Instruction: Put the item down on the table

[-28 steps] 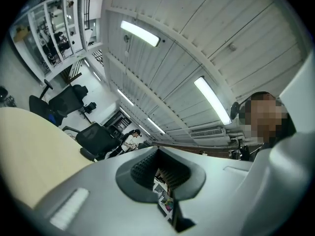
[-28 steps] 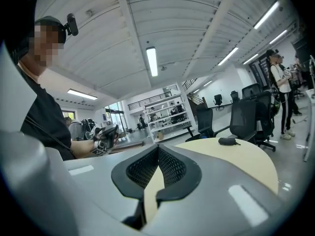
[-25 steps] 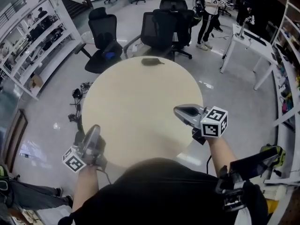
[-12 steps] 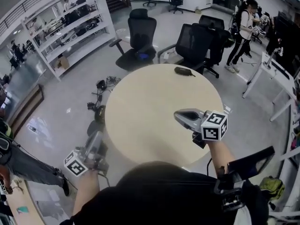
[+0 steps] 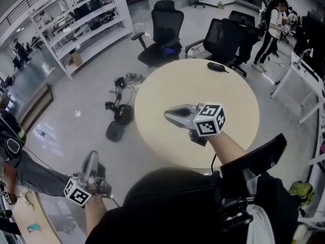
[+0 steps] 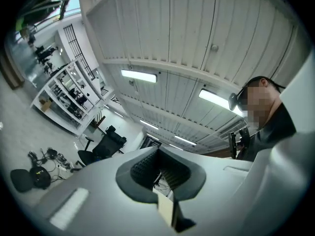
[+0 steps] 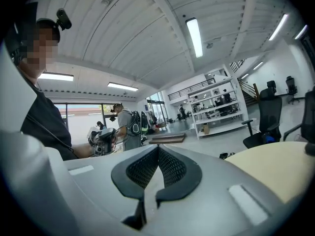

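Observation:
A small dark item lies on the far edge of the round beige table. My right gripper hangs over the table's near left part, pointing left, jaws shut with nothing between them; in the right gripper view the right gripper shows closed pads and a slice of table at the right. My left gripper is off the table at the lower left, above the floor, tilted upward. The left gripper view shows the left gripper shut and empty, aimed at the ceiling.
Black office chairs stand behind the table. White shelving runs along the far left. Cables and dark objects lie on the floor left of the table. A person stands at the far right, near a white desk.
The head view has swung left, so the table now sits further right. My right gripper has moved left over the table. My left gripper has dropped lower left, away from the table edge.

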The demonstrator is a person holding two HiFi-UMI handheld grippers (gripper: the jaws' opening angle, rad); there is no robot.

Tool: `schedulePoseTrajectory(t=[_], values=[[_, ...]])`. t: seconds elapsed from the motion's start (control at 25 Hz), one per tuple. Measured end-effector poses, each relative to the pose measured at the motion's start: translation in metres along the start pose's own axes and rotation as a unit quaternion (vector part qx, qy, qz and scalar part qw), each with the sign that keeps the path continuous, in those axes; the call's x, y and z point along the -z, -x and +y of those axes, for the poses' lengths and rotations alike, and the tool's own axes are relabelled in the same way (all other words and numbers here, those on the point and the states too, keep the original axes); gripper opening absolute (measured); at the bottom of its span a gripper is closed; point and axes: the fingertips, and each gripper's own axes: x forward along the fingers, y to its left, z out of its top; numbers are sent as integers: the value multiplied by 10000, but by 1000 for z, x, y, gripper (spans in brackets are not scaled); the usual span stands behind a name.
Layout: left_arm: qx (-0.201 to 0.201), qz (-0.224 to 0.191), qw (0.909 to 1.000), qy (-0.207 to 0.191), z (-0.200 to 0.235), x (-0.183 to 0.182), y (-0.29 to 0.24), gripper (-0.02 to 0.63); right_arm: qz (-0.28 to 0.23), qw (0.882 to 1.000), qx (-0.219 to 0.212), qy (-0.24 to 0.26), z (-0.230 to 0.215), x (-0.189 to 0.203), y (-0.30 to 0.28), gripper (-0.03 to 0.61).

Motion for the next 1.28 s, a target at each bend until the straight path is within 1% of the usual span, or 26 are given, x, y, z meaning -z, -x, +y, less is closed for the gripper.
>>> schedulePoseTrajectory(t=[0.2, 0.32, 0.44, 0.6, 0.72, 0.8, 0.96, 1.08, 1.28], values=[[-342, 35, 9992, -180, 33, -19, 59, -2, 195, 9995, -254, 0, 32, 1, -77, 14], [-592, 64, 9981, -160, 53, -23, 87, 0, 255, 9986, -468, -44, 50, 4, -115, 14], [-878, 14, 9961, -124, 65, -20, 102, -2, 323, 9969, -711, -45, 56, 8, -136, 14], [-1234, -180, 9919, -255, 65, -20, 98, -1, 346, 9927, -1154, 58, 50, 2, -148, 14], [-1560, -399, 9867, -205, 51, -11, 91, 0, 384, 9875, -1527, 110, 43, -3, -145, 14], [-1715, -453, 9840, -187, 45, -3, 82, 0, 383, 9838, -1734, 245, 37, -6, -140, 13], [-1961, -474, 9793, -142, 47, 14, 55, 0, 493, 9808, -1856, 353, 8, 4, -132, 12], [-2055, -399, 9775, -257, 42, 24, 42, -2, 543, 9800, -1882, 350, -8, 11, -126, 12], [-2077, -442, 9763, -411, 40, 16, 36, 0, 415, 9804, -1873, 441, -13, 5, -128, 12]])
